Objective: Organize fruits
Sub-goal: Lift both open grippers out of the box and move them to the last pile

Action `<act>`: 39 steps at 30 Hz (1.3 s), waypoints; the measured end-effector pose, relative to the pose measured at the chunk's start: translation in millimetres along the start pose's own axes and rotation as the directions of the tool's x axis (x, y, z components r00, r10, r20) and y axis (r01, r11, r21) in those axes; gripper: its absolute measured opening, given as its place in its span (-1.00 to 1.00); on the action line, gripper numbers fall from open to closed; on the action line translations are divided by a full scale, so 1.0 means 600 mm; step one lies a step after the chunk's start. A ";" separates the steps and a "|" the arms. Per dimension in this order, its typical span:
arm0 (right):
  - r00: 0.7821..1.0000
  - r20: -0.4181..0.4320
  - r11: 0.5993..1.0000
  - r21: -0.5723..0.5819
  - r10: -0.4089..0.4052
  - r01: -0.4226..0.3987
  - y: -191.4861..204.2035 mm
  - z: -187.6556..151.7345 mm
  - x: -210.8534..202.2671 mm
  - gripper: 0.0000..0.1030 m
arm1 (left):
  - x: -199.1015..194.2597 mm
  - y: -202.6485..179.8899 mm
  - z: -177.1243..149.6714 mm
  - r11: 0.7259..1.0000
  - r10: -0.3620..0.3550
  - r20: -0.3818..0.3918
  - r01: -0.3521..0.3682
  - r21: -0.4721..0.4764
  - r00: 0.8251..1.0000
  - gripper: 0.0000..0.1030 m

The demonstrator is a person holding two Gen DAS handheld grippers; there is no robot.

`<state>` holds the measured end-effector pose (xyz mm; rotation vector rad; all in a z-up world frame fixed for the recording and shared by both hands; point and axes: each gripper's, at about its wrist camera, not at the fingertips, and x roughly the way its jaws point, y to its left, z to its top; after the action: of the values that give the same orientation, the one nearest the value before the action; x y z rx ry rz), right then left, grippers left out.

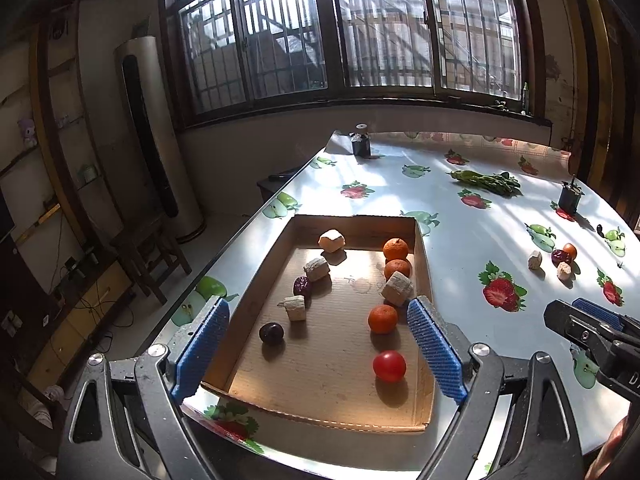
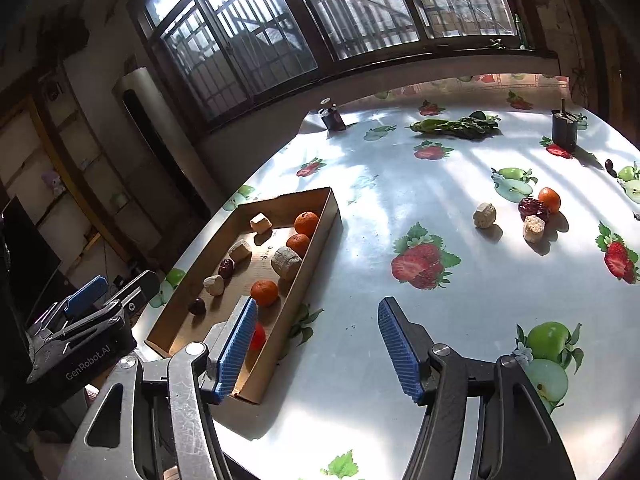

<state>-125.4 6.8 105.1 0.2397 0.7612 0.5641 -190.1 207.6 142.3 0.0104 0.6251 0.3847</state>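
Left wrist view: cardboard tray (image 1: 280,240) of fruit lies below the released, empty left hand-held gripper (image 1: 318,344).

Brown cardboard tray (image 1: 422,264), orange tangerines (image 1: 383,319), red tomato (image 1: 389,366), strawberry-and-apple-printed white tablecloth (image 2: 400,184), blue-padded tongs (image 2: 316,346).

Far beyond the fingers, a bunch of green leaves (image 2: 460,125) lies on the bench (image 2: 400,200) between two small dark holders (image 2: 565,130), under a barred window (image 1: 340,32).

both tools (image 1: 318,354) (image 2: 316,350) agape, empty
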 end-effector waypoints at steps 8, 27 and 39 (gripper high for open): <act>0.990 0.116 0.997 0.012 -0.081 0.080 -0.042 0.054 -0.109 0.31 | -0.066 0.025 0.036 0.987 -0.153 0.067 0.156 -0.037 0.986 0.76; 0.896 0.344 0.949 -0.040 -0.280 0.312 -0.012 0.419 -0.497 0.44 | -0.234 -0.028 0.374 0.917 -0.398 0.226 0.384 0.106 0.889 0.76; 0.972 0.122 0.979 0.027 -0.203 0.201 -0.142 0.393 -0.265 0.45 | -0.073 -0.239 0.282 0.846 -0.520 0.039 0.509 0.160 0.853 0.76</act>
<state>-17.7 -154.5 330.3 0.2057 0.6599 0.3472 -75.8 77.0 286.8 -0.0046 0.5485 -0.1863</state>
